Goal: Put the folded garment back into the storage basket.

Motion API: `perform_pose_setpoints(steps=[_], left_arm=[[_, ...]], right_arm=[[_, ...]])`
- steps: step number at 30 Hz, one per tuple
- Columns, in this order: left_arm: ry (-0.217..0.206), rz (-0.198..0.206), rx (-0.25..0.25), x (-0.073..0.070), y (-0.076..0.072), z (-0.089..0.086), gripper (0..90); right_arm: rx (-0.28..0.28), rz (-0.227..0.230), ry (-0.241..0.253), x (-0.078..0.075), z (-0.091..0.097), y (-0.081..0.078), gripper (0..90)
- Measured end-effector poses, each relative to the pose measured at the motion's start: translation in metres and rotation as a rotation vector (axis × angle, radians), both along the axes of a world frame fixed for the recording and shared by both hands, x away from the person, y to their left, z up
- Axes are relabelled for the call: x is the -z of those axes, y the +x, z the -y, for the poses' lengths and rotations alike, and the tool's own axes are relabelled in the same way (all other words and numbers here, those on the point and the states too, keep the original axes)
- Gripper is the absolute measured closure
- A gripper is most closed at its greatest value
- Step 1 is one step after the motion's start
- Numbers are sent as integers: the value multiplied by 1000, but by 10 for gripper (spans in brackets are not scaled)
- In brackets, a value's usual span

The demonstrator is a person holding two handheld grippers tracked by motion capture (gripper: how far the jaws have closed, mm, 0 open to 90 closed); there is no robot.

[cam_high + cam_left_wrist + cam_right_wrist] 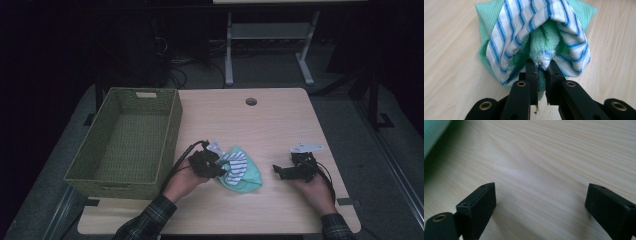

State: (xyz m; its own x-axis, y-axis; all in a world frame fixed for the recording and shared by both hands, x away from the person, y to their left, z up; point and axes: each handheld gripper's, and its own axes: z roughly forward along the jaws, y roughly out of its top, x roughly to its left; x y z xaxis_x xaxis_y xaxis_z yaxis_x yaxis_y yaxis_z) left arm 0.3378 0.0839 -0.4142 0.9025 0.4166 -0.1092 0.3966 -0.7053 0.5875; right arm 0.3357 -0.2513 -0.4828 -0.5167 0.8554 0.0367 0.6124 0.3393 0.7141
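Note:
A green cloth (248,176) with a blue-and-white striped layer (236,164) lies bunched on the wooden table (280,120), a little left of the middle near the front. My left gripper (220,169) sits at the cloth's left edge. In the left gripper view, the left gripper (542,68) is shut on a pinched fold of the cloth (524,25), which is pulled up into a tent. My right gripper (280,171) rests to the right of the cloth, apart from it. In the right gripper view, the right gripper (540,195) stands open over bare wood, with a green cloth edge (432,132) at top left.
A woven green basket (172,130) stands at the table's left side, its inside holding nothing I can see. A round cable hole (251,101) is near the far edge. A white table frame stands on the floor beyond.

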Motion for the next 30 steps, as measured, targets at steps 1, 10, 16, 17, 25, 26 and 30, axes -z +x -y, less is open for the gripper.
perform_pose_setpoints(steps=[1,10,16,17,25,26,30], left_arm=[[-17,-7,-8,-6,1,-3,822],[-58,-5,-30,-28,1,-10,822],[-77,-2,-39,-46,2,-19,821],[-77,-1,-38,-49,3,-20,821],[-81,15,-36,-69,6,-32,821],[-86,16,-42,-71,6,-33,821],[-94,17,-50,-78,7,-38,820]], right_arm=[[0,0,0,0,0,0,93],[0,0,0,0,0,0,93],[0,0,0,0,0,0,93],[0,-1,0,0,0,0,93],[2,-1,2,0,0,0,92],[3,-1,2,0,0,0,92],[3,-1,2,0,0,0,91]])
